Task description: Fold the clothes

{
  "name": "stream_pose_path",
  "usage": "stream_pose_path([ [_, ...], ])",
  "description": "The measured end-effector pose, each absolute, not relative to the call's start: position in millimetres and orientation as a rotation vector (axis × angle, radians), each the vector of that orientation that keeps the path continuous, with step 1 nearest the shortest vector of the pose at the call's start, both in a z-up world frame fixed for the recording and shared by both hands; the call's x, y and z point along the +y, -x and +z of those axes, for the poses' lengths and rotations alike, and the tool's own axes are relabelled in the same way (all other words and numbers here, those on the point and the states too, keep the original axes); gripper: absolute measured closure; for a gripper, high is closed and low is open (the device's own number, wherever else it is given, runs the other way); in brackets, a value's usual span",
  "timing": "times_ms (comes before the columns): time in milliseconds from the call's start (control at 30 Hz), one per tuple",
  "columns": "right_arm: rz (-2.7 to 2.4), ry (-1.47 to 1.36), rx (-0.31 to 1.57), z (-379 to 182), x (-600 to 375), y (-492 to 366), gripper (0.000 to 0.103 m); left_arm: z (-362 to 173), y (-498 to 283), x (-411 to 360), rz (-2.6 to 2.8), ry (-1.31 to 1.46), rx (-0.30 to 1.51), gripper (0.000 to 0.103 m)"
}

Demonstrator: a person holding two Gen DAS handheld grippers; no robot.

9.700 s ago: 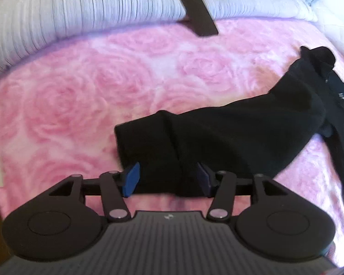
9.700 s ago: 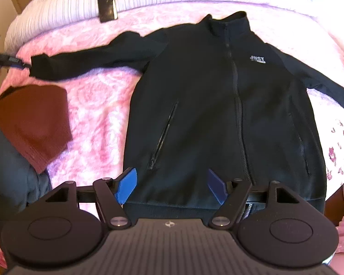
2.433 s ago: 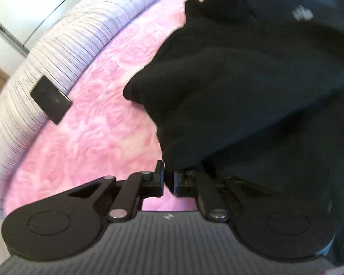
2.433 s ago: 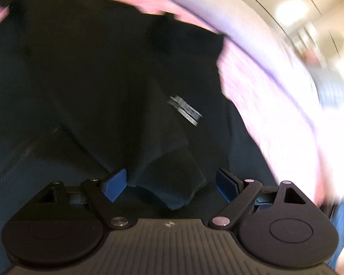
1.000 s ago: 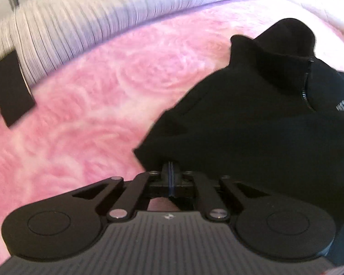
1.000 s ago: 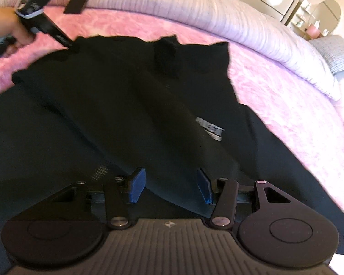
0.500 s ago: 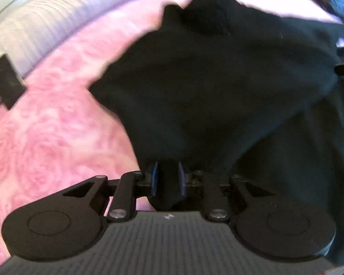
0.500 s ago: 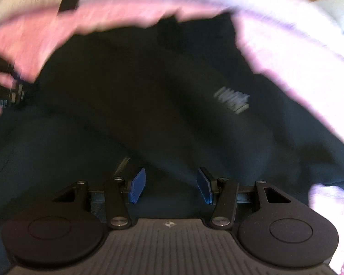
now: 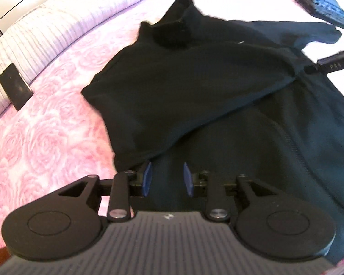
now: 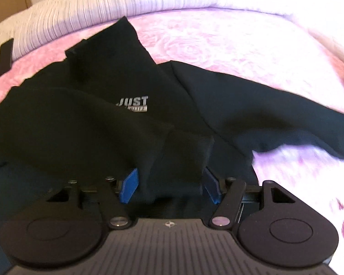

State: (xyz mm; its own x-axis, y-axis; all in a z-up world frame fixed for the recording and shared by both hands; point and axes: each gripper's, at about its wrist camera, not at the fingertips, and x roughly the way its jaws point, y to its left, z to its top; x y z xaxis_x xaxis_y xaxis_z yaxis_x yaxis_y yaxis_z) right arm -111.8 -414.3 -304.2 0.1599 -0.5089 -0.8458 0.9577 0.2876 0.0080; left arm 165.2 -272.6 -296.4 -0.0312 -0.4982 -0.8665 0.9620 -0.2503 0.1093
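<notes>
A black zip jacket lies on a pink rose blanket, its white logo showing in the right wrist view. One sleeve is folded across the chest. My left gripper hovers over the jacket's body beside the fold's lower edge; its jaws are opening and nothing is pinched between them. My right gripper has its jaws opening, with the folded sleeve's cuff lying loose between the blue pads. The other sleeve stretches out to the right.
A black flat slab rests against the striped white bedding at the far side. A folded dark blue pile sits at the top right. Pink blanket surrounds the jacket.
The left gripper, shut on the jacket's fold before, has moved across over the jacket and opened, letting the cloth go. The right gripper's jaws have widened around the cuff.
</notes>
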Motion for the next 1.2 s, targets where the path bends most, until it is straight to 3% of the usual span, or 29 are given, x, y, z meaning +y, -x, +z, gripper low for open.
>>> stream_pose_path([
  [100,-1.233,-0.729,0.827,-292,-385,133,0.04,-282,-142,-261,-1.63,-0.987,0.624,0.061],
  [233,-1.377,-0.845,0.727,-263,-349,188,0.037,-270,-96,-250,-1.72,-1.024,0.552,0.056],
  [500,-1.639,-0.946,0.513,-222,-338,334,0.035,-243,-3,-274,-1.816,-1.052,0.404,0.014],
  [667,-1.681,-1.022,0.318,-235,-392,439,0.035,-243,55,-326,-1.742,-1.06,0.404,0.006],
  [867,-1.617,-1.177,0.18,-309,-493,544,0.04,-269,126,-383,-1.627,-1.103,0.559,0.005],
  [1033,-1.57,-1.297,0.035,-362,-537,589,0.045,-282,172,-403,-1.651,-1.212,0.543,0.005],
  [1100,-1.55,-1.311,-0.03,-367,-543,598,0.052,-286,178,-409,-1.641,-1.233,0.549,0.005],
  [1167,-1.529,-1.349,-0.056,-365,-544,604,0.089,-286,178,-413,-1.621,-1.228,0.545,0.005],
  [1200,-1.521,-1.36,-0.054,-361,-544,604,0.09,-285,176,-414,-1.609,-1.221,0.545,0.005],
])
